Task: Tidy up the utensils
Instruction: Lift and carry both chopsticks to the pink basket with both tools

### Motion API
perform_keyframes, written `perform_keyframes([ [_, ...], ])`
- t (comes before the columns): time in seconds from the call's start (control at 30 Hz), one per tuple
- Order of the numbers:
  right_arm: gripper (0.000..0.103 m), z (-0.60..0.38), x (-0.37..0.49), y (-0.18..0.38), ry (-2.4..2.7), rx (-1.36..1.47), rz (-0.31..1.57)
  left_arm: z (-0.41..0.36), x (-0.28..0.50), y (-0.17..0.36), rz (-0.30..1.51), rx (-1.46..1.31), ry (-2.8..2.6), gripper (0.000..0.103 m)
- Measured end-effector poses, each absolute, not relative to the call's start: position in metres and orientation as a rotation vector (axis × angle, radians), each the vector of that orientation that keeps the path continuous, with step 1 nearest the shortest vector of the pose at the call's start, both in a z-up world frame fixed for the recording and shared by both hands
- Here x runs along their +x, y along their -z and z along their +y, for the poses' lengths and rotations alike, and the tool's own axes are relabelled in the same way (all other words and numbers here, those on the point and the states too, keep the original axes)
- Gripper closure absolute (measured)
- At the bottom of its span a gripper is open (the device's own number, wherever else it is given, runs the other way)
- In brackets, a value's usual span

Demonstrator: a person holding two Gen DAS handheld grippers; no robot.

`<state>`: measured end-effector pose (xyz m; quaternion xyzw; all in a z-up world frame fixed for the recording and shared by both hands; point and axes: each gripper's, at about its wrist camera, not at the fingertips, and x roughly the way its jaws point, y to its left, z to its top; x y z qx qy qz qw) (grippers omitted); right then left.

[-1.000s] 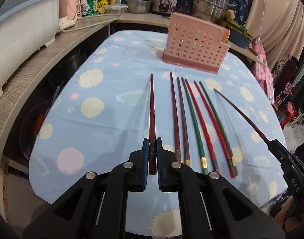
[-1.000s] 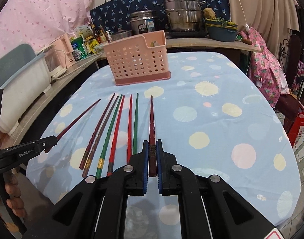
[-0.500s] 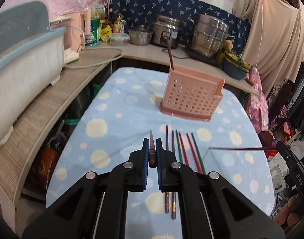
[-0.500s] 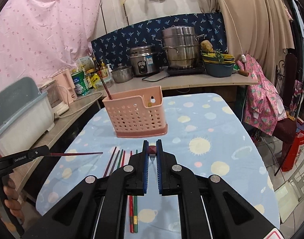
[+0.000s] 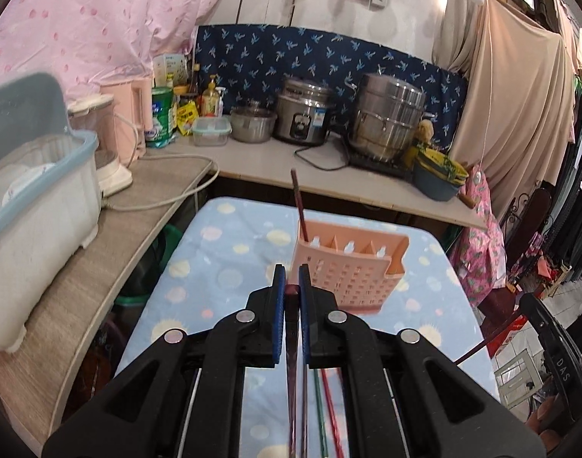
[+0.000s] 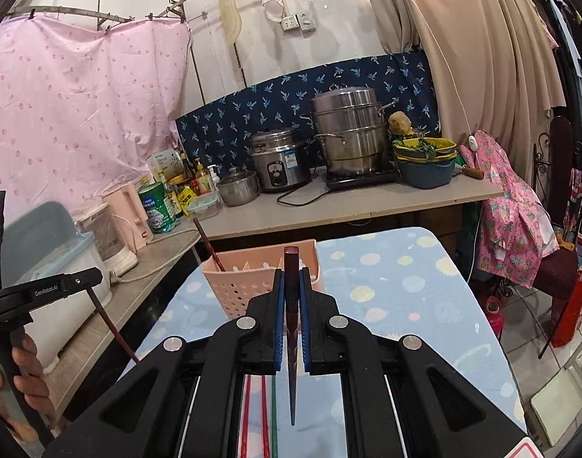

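Note:
My left gripper (image 5: 291,286) is shut on a dark red chopstick (image 5: 292,362) that hangs down between the jaws, tip downward. My right gripper (image 6: 291,286) is shut on another dark red chopstick (image 6: 291,328), also held near vertical with its tip down. Both are raised above the blue spotted table (image 5: 222,267). The pink perforated utensil basket (image 5: 352,271) stands ahead on the table, with one dark chopstick (image 5: 298,202) upright in its left compartment. Several red and green chopsticks (image 6: 260,412) lie on the cloth below the grippers.
A wooden counter (image 5: 111,236) with a white and blue dish rack (image 5: 31,198) runs along the left. Pots, a rice cooker (image 5: 302,114) and bottles stand on the back counter. A chair with pink cloth (image 6: 520,229) stands right of the table.
Both grippers lifted their chopsticks off the table and tilted them from lying flat to hanging tip down. The view rose toward the basket.

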<state>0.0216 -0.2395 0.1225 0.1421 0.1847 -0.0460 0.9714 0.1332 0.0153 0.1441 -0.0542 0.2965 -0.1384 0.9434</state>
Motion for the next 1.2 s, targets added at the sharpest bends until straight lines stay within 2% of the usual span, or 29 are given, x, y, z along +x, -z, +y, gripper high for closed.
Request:
perform_keyframes([
  [0.43,0.096,-0.256,0.1,-0.198,0.037,0.327,0.225,-0.006,0.193,-0.237,0.407,-0.172,0.279,0.096],
  [0.6,0.096,-0.259,0.133,-0.212,0.039,0.328,0.202,-0.015,0.216,-0.254,0.337,-0.183,0.276,0.096],
  [0.87,0.096,-0.261,0.173,-0.204,0.035,0.346,0.223,-0.038,0.253,-0.245,0.345,-0.162,0.256,0.096],
  [1.2,0.096,-0.263,0.201,-0.146,0.043,0.366,0.347,-0.044,0.281,-0.191,0.454,-0.148,0.243,0.096],
])
